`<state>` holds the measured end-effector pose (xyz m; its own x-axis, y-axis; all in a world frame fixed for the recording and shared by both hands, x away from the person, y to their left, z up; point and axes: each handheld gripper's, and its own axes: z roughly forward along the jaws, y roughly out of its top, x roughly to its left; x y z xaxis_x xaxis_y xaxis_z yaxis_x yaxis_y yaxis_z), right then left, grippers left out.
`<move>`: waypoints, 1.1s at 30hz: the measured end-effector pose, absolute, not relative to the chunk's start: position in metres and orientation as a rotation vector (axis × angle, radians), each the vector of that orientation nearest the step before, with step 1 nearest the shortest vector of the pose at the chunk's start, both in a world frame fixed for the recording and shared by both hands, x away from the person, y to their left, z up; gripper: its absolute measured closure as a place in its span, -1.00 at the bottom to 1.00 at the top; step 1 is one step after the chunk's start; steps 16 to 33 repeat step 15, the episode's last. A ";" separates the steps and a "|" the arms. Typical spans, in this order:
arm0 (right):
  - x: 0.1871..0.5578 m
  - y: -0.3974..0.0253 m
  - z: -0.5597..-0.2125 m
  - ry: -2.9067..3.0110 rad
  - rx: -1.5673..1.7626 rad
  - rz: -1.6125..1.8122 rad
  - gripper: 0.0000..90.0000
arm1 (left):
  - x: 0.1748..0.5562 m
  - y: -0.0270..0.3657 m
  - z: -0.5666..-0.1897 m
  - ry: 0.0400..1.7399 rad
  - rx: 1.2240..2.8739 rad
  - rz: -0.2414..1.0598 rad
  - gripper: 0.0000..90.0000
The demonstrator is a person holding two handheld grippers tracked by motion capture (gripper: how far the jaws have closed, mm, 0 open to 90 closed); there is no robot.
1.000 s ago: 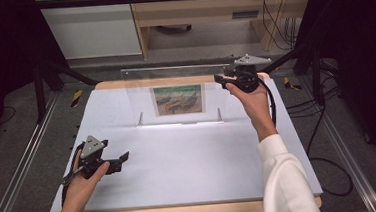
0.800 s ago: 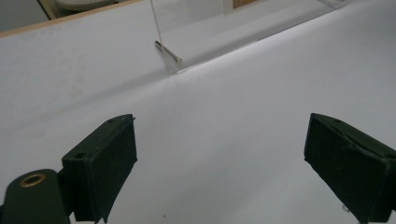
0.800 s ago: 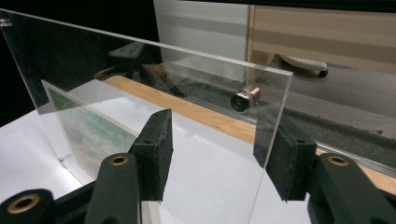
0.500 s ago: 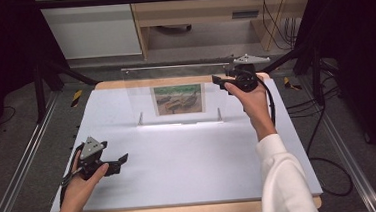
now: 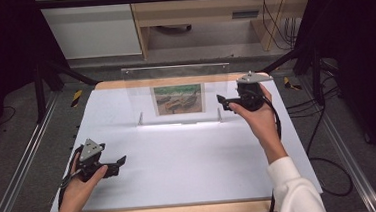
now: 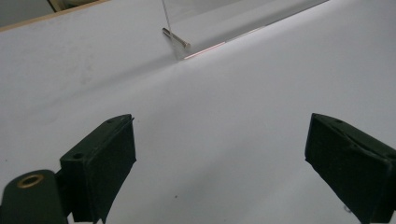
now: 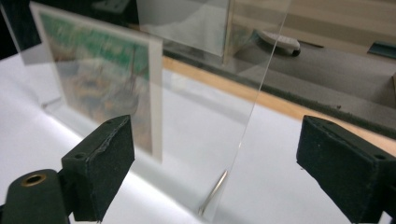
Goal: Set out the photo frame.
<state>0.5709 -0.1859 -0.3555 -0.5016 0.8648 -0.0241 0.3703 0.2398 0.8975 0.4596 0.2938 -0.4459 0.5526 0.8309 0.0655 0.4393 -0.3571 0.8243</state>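
A clear acrylic panel (image 5: pixel 125 98) stands upright on two metal pegs at the back of the white table (image 5: pixel 190 161). A painting print (image 5: pixel 178 99) sits at its middle. My right gripper (image 5: pixel 223 103) is open at the panel's right end. In the right gripper view the panel's edge (image 7: pixel 261 93) and one peg (image 7: pixel 215 191) lie between the jaws of the right gripper (image 7: pixel 215 163), with the print (image 7: pixel 102 79) off to the left. My left gripper (image 5: pixel 121 166) rests open at the front left. In the left gripper view the left gripper (image 6: pixel 219 158) holds nothing, and the panel (image 6: pixel 219 18) is far ahead.
Metal rails (image 5: pixel 15 173) run along both sides of the table. Cables (image 5: pixel 328 126) trail on the floor at the right. Wooden furniture (image 5: pixel 194 15) stands beyond the table's far edge. White table surface stretches between the two grippers.
My right gripper has come down and nearer, from above the panel's right corner to level with its right edge. The left gripper has stayed put.
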 end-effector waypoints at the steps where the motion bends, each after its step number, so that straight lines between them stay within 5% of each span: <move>1: 0.562 -0.187 -0.361 1.988 1.133 1.216 -0.74 | 0.460 0.294 -0.446 1.022 1.993 0.625 -0.81; 15: 0.484 -0.189 -0.450 2.167 1.194 1.033 -0.76 | 0.461 0.293 -0.459 1.080 1.997 0.606 -0.82; 33: 0.484 -0.189 -0.450 2.167 1.194 1.033 -0.76 | 0.461 0.293 -0.459 1.080 1.997 0.606 -0.82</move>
